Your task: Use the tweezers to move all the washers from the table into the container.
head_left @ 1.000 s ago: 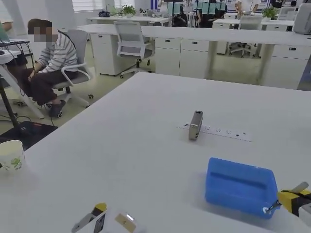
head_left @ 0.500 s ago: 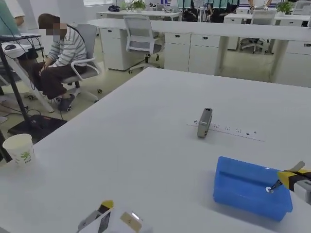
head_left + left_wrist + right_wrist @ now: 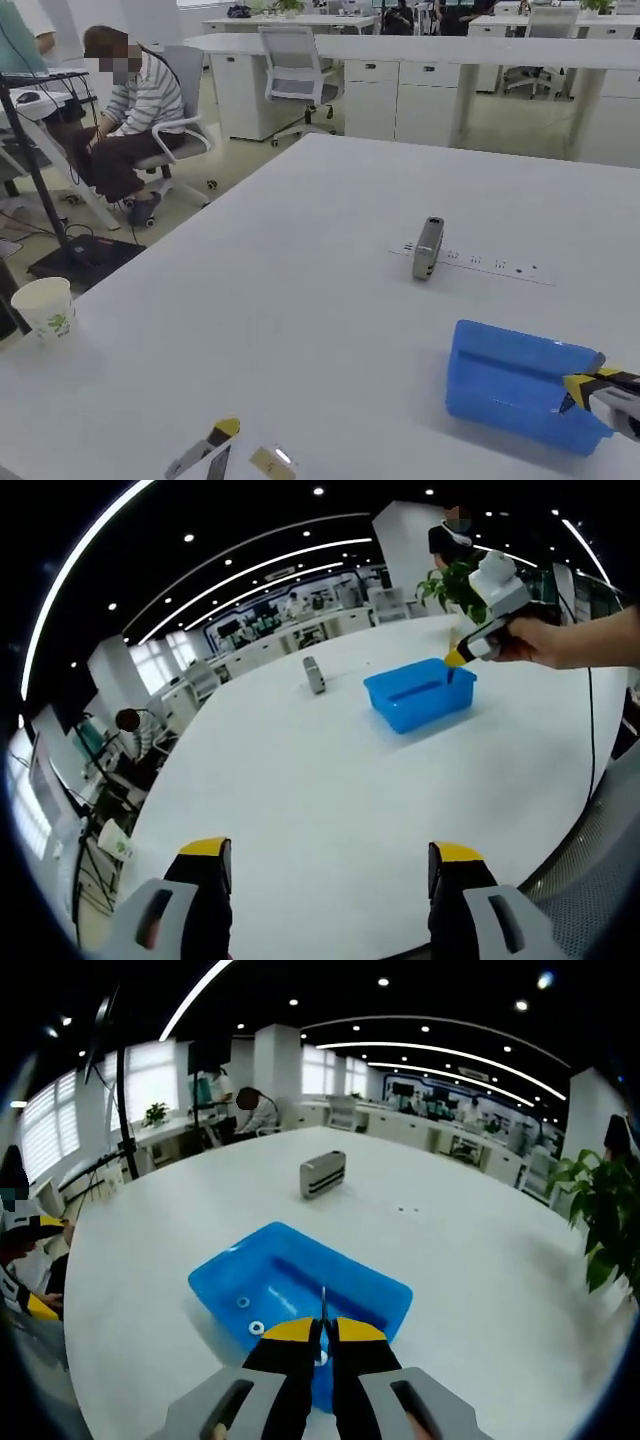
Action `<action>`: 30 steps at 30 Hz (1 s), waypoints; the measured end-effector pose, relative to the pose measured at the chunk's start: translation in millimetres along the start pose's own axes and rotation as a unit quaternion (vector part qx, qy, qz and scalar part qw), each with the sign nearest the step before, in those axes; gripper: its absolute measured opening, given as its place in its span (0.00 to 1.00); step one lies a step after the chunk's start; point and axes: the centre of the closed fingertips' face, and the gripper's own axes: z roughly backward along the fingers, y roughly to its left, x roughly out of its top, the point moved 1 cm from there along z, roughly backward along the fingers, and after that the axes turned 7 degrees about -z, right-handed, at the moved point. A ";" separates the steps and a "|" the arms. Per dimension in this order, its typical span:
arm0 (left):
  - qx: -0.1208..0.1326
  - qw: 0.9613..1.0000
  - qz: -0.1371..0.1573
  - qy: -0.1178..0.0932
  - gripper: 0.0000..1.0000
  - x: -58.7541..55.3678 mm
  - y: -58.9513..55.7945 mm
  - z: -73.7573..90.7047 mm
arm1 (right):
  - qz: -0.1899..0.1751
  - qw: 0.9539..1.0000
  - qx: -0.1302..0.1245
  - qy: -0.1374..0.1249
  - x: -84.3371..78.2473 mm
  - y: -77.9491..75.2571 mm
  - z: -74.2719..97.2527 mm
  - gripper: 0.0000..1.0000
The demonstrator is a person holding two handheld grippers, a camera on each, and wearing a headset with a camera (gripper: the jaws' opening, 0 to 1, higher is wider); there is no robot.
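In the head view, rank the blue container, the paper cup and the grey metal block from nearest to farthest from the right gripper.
Counting from the right gripper:
1. The blue container, directly under its tip at the near right of the table.
2. The grey metal block, farther back, around mid-table.
3. The paper cup, far across at the table's left edge.

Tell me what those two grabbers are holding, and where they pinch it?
The right gripper holds the tweezers, its jaws shut on their back part, tips poking out over the container. The left gripper is open and holds nothing.
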 end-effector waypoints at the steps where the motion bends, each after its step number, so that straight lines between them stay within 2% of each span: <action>1: -0.001 1.000 -0.001 -0.001 0.79 0.2 -0.6 0.3 | -0.001 1.000 0.000 0.002 -1.1 -0.5 -0.8 0.01; 8: -0.018 1.000 0.003 0.001 0.76 0.8 -5.3 -0.2 | -0.003 1.000 0.004 0.007 -4.3 2.5 -0.5 0.01; 11: -0.032 0.999 0.021 -0.022 0.71 9.0 -7.3 2.5 | 0.000 1.000 0.010 0.008 -4.5 2.0 -0.3 0.02; 14: -0.060 0.997 0.041 -0.026 0.72 13.0 -11.7 3.8 | -0.007 1.000 0.015 0.010 -5.3 0.2 1.2 0.02; 17: -0.078 0.996 0.037 -0.031 0.72 23.7 -11.6 8.2 | -0.013 1.000 0.006 0.009 -1.7 -4.8 5.7 0.02; 18: -0.081 0.996 0.025 -0.030 0.72 30.8 -11.2 10.4 | -0.037 0.999 0.009 -0.007 6.5 -5.2 9.1 0.02; 21: -0.088 0.995 0.003 -0.052 0.70 56.4 -8.8 17.2 | -0.066 0.997 0.014 -0.036 24.9 -8.2 20.6 0.02; 23: -0.106 0.992 -0.001 -0.070 0.69 78.0 -9.0 21.7 | -0.075 0.995 0.035 -0.055 37.9 -1.9 30.0 0.02; 25: -0.125 0.988 0.001 -0.093 0.67 101.2 -9.0 26.1 | -0.052 0.995 0.048 -0.064 46.7 9.3 42.3 0.02; 26: -0.138 0.985 -0.001 -0.102 0.64 110.1 -10.6 28.0 | -0.026 0.995 0.052 -0.077 53.2 17.5 50.1 0.02; 28: -0.152 0.980 0.013 -0.127 0.63 131.6 -10.1 32.6 | -0.008 0.993 0.072 -0.089 59.9 34.6 61.5 0.02; 29: -0.161 0.976 0.019 -0.148 0.63 145.3 -10.2 36.3 | 0.001 0.992 0.092 -0.085 60.9 47.9 69.8 0.02; 30: -0.170 0.972 0.021 -0.158 0.62 153.4 -11.2 38.4 | 0.010 0.991 0.100 -0.087 62.9 58.4 76.6 0.02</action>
